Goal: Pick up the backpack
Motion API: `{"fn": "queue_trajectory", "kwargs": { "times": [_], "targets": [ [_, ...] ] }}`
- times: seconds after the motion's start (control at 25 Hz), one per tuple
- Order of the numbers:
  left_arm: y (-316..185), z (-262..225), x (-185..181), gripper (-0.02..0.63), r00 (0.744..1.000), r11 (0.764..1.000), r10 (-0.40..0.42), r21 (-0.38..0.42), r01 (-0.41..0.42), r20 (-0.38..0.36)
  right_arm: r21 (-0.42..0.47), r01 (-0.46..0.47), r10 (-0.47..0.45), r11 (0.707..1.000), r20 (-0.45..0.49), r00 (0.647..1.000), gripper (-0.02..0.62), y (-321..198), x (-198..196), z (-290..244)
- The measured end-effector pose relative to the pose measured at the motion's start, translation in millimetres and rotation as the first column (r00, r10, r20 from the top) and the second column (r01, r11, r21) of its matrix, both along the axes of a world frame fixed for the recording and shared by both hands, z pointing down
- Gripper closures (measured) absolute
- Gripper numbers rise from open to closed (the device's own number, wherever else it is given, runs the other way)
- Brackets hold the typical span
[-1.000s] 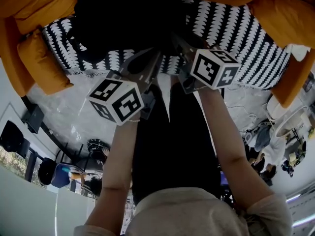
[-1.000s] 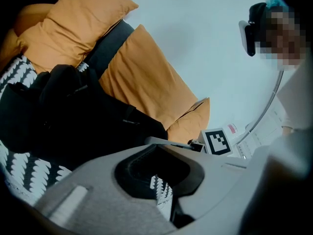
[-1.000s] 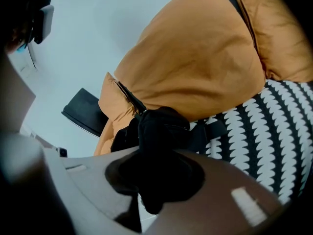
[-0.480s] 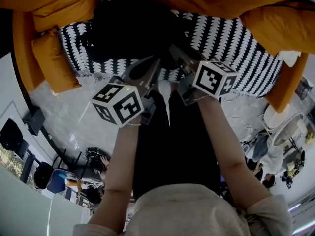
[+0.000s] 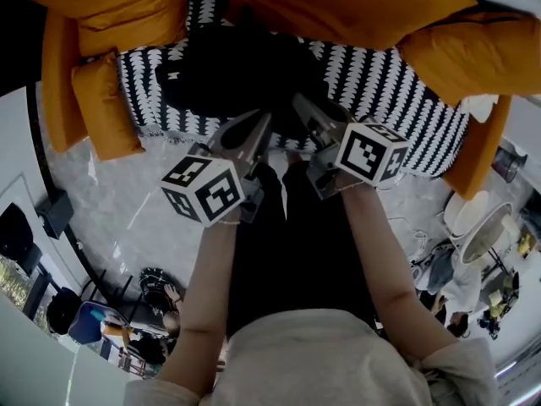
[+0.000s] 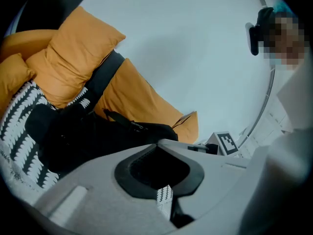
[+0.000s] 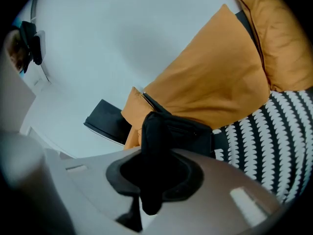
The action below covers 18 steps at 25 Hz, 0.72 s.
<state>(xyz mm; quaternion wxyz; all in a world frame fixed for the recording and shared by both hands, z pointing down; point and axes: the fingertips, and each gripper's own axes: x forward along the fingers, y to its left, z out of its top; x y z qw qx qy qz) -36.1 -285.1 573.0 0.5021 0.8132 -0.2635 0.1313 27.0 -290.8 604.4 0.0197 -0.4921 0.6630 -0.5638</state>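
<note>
The backpack point(image 5: 224, 74) is resting on the patterned sofa point(image 5: 397, 79) among orange cushions point(image 5: 338, 7). The right gripper point(image 5: 311, 117) jaws, having just been closing, are clamping its strap point(image 7: 154, 146). The left gripper point(image 5: 249, 134) jaws are pinching its black fabric.

No readable words or numbers (only square coded markers on the left cube point(image 5: 203, 191) and right cube point(image 5: 372, 152)).

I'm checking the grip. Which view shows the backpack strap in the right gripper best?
The right gripper view: the black strap runs up between the right gripper's closed jaws. The head view shows the backpack as a dark bulk, its strap hidden behind the right gripper. The left gripper view shows the backpack's body, not this grip.
</note>
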Motion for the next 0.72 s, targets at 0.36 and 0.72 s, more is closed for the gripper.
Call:
{"fn": "queue_trajectory", "kwargs": {
  "times": [0.36,0.72],
  "targets": [
    [-0.2,-30.4,-5.9,0.598,1.000,0.997,0.019,0.069,-0.019,0.012,0.027,-0.026,0.026,0.999,0.016,1.000,0.534,2.5,-2.3,-44.3],
    [0.6,-73.8,-24.9,0.598,1.000,0.989,0.004,0.149,-0.005,0.010,0.148,0.012,-0.013,0.989,0.003,1.000,0.534,-0.3,-17.0,-106.4]
  ]
}}
